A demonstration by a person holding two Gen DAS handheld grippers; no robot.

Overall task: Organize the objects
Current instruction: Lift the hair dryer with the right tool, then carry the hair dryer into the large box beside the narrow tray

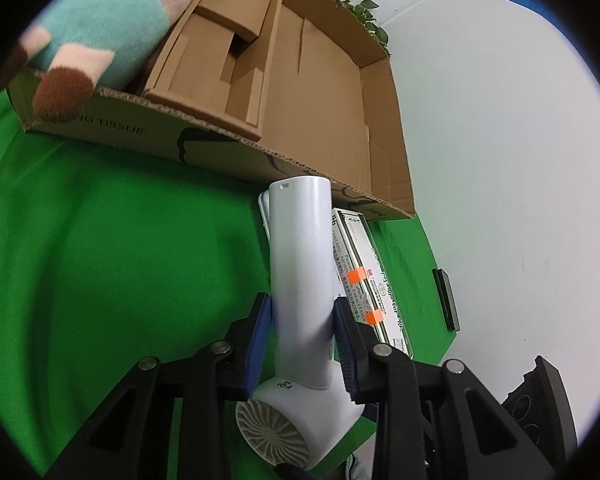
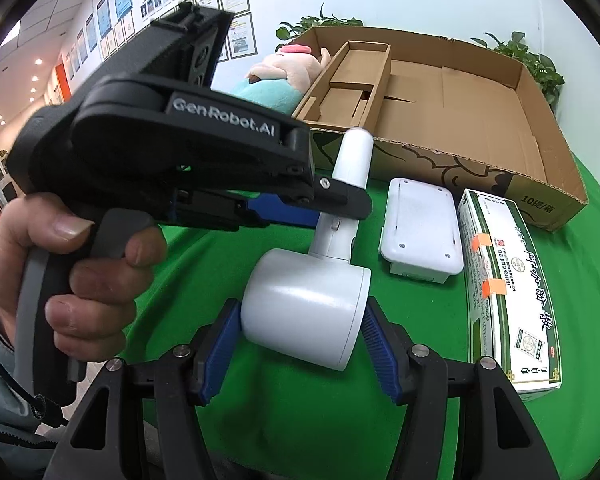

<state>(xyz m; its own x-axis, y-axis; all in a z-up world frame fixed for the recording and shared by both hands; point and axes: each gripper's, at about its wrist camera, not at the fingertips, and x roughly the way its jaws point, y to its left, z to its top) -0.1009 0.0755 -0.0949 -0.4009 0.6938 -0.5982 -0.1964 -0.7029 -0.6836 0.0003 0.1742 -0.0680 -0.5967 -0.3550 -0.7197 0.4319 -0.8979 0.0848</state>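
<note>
1. Left wrist view: the left gripper [image 1: 302,344] is clenched on the handle of the white hair dryer [image 1: 300,264], its blue pads [image 1: 260,344] pressed to both sides of the handle low down, close to the barrel. The vented rear of the barrel shows at 6 o'clock and the handle's free end points to 12 o'clock, toward the cardboard box [image 1: 384,128].

2. Same view: the box lies open from 11 to 1 o'clock, with a plush toy [image 1: 96,28] hanging over its corner at 10 o'clock and a cardboard insert [image 1: 220,52] just right of it. The bare floor of the box, at about 1 o'clock, looks like the best place to set the dryer down.

3. Same view: a green-and-white carton [image 1: 368,280] lies on the green cloth [image 1: 100,240] just right of the handle, at 3 o'clock from it. I would lift straight up before swinging, so the handle does not drag across it.

4. Right wrist view: the right gripper [image 2: 298,344] holds the dryer's barrel between its blue pads, at 6 o'clock in the frame. The left pad touches the barrel; the right pad seems to leave a sliver of space, so the hold looks light rather than firm.

5. Same view: the person's hand [image 2: 60,264] holds the left tool at 9 o'clock. A white flat case [image 2: 420,232] and the carton stand at 3 o'clock, between the dryer and the box's near wall.

6. Judgement: the grip near the barrel should keep the heavy end from tipping. Let the right tongs go only once the left carries the weight, then clear the near wall with the handle end first.
</note>
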